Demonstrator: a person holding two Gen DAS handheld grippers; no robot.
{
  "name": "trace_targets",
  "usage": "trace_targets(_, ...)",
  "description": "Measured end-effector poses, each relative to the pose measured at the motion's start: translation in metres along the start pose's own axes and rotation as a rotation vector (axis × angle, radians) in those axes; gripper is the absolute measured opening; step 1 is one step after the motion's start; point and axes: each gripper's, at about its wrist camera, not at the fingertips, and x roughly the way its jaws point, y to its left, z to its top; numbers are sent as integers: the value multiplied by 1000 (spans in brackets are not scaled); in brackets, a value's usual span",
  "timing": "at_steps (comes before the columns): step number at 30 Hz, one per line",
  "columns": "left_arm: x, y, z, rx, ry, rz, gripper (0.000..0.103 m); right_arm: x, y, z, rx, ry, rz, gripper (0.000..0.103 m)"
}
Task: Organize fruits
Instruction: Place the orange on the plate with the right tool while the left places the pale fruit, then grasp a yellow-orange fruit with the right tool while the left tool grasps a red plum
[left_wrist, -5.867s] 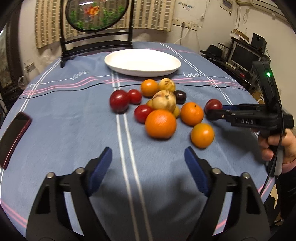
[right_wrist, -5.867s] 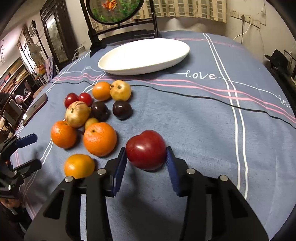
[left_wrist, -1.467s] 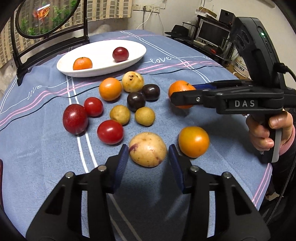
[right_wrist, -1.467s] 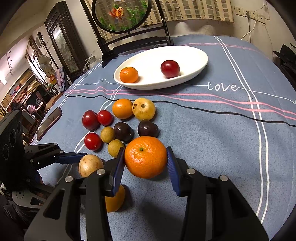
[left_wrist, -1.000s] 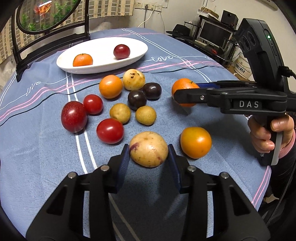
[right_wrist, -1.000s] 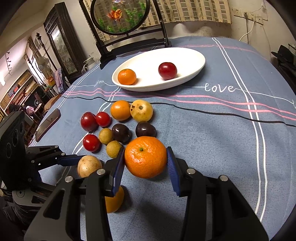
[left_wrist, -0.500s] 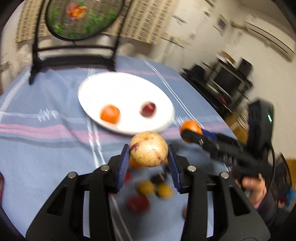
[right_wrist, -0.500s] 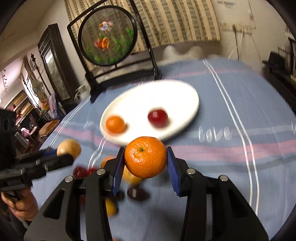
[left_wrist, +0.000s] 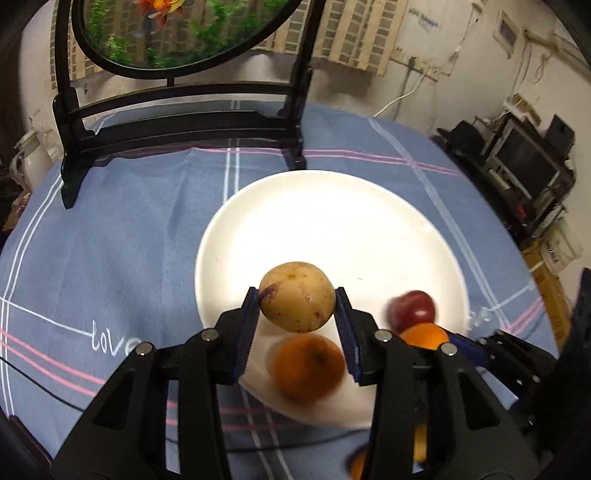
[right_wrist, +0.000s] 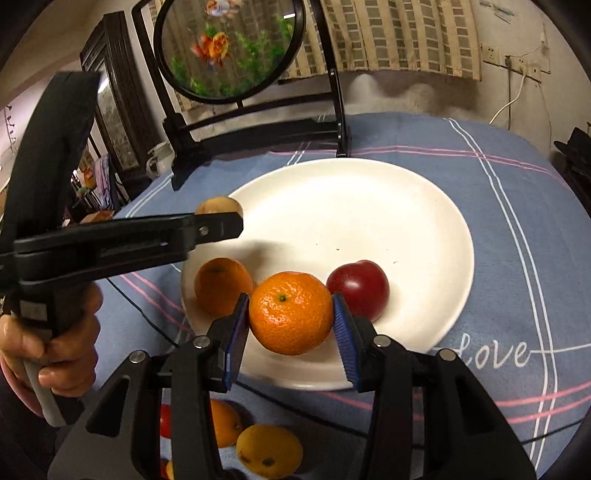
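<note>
Transfer step: two fruits carried over the white plate (right_wrist: 424, 206), release pending.

Your left gripper (left_wrist: 297, 314), at lower centre, is clamped on the yellow-brown fruit (left_wrist: 296, 296); your right gripper (right_wrist: 290, 328) is clamped on the orange mandarin (right_wrist: 290, 312), both raised above the plate's near rim. Next, lower each onto bare plate, clear of the resting orange (right_wrist: 222, 285) and red fruit (right_wrist: 359, 288), then part the jaws. Both grippers point forward, levelled, side by side.
</note>
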Motion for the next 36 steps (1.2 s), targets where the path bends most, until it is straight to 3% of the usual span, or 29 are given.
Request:
trace_targets(4, 13, 4, 1, -6, 27, 31, 45, 5, 5, 2, -28, 11, -5, 46)
trace_targets(6, 5, 5, -1, 2, -5, 66, 74, 3, 6, 2, -30, 10, -9, 47)
trace_targets(9, -29, 3, -11, 20, -94, 121, 92, -12, 8, 2, -29, -11, -24, 50)
trace_targets(14, -77, 2, -51, 43, -127, 103, 97, -44, 17, -12, -66, -36, -14, 51)
trace_targets(19, -106, 7, -113, 25, -143, 49, 99, -83, 26, -63, -121, -53, 16, 51)
trace_targets(23, -118, 2, -149, 28, -130, 8, 99, -103, 23, -107, -50, 33, 111, 51)
trace_targets(26, -124, -6, -170, 71, -148, 23, 99, -119, 36, -134, -88, 57, 95, 51)
trace_targets(30, -125, -10, -177, 81, -140, 5, 99, -128, 56, -158, -160, 72, 39, 51)
trace_targets(36, -125, -15, -181, 114, -150, 46, 99, -126, 51, -162, -104, 94, -13, 51)
